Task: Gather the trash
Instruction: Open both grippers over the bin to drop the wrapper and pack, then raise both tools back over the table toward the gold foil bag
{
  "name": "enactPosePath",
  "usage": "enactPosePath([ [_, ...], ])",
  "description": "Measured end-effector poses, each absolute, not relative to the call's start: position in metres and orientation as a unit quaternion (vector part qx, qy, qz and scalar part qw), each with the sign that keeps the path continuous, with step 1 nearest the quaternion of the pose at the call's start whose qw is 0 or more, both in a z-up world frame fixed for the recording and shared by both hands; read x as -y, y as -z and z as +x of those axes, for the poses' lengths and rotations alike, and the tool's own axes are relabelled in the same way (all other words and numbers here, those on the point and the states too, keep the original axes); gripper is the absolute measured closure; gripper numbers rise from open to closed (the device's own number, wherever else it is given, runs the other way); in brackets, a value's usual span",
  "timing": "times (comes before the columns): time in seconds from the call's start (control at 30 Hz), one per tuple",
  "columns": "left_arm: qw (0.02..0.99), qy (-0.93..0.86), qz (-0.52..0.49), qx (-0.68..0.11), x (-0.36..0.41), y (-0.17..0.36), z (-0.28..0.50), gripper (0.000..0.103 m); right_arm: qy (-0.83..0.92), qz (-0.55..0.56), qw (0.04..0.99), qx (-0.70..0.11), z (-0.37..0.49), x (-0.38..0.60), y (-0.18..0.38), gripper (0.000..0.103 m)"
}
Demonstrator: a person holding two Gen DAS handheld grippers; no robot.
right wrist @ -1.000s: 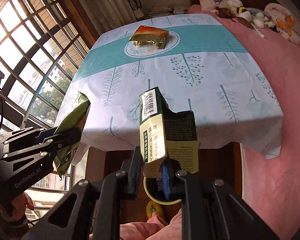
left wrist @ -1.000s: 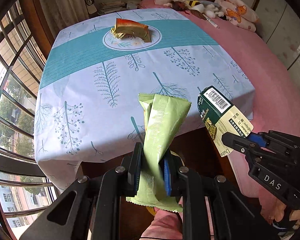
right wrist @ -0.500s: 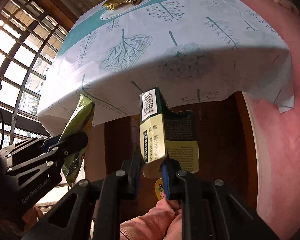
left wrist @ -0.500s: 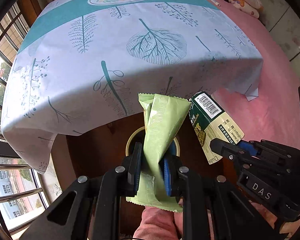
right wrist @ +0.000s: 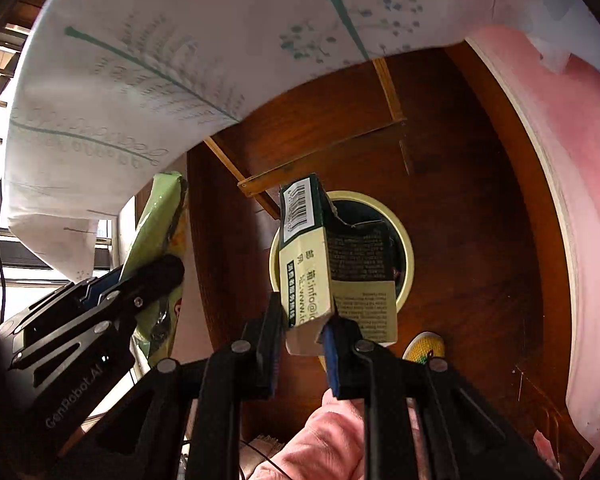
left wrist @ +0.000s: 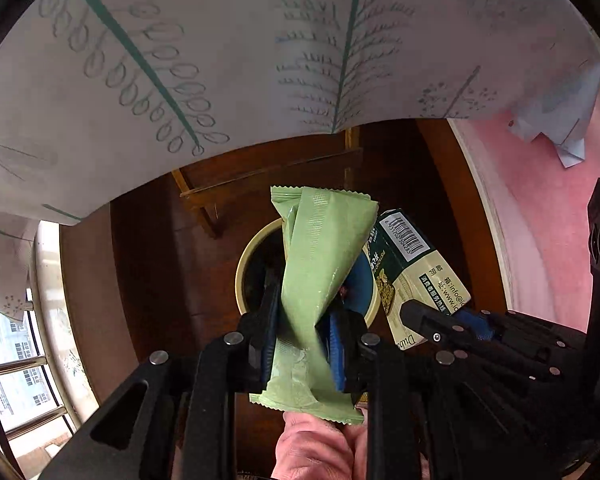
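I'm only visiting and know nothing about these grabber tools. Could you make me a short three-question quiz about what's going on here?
1. True or false: the left gripper has the crinkled light-green plastic wrapper between its fingers.
2. What does the right gripper hold? A) a dark-green and cream cardboard box with a barcode B) a glass bottle C) a metal spoon
3. Fill in: both pieces of trash hang above the round cream-rimmed ____ on the dark wooden floor.

Key: 1 true; 2 A; 3 bin
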State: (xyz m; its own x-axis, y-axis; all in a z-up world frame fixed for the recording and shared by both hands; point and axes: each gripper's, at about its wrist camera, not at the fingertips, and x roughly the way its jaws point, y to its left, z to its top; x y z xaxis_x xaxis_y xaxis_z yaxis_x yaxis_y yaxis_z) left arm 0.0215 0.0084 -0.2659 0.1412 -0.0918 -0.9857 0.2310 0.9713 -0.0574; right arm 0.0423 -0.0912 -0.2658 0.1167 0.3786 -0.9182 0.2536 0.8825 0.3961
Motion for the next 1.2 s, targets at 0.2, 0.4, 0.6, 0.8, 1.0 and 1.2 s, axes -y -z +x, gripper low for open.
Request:
enactPosePath([
  [0.2,0.760,0.098,0.067,-0.639,0.005,0.312,0.020,0.057,-0.049,0.226,0.703,-0.672,0.046,0.089,0.323,0.082],
  [0.4,0.772,0.062,0.055,-0.630,-0.008,0.337,0.023,0.019,-0.039,0.234,0.694,-0.680,0.044,0.090,0.354,0.072],
  [0.6,0.781,0.049,0.028,-0.622,-0.028,0.333,0.027,0.001,-0.051,0.223,0.702,-0.675,0.044,0.095,0.353,0.046],
  [0.8,0.779,0.053,0.034,-0.623,-0.030,0.322,0.030,0.001,-0.045,0.218,0.710,-0.668,0.051,0.093,0.344,0.040],
  [1.0,0.775,0.055,0.032,-0.629,-0.030,0.295,0.028,0.001,-0.040,0.215,0.715,-0.664,0.050,0.093,0.320,0.040],
  [1.2,0.776,0.063,0.031,-0.627,-0.033,0.252,0.022,0.001,-0.030,0.218,0.716,-0.663,0.045,0.095,0.281,0.040],
])
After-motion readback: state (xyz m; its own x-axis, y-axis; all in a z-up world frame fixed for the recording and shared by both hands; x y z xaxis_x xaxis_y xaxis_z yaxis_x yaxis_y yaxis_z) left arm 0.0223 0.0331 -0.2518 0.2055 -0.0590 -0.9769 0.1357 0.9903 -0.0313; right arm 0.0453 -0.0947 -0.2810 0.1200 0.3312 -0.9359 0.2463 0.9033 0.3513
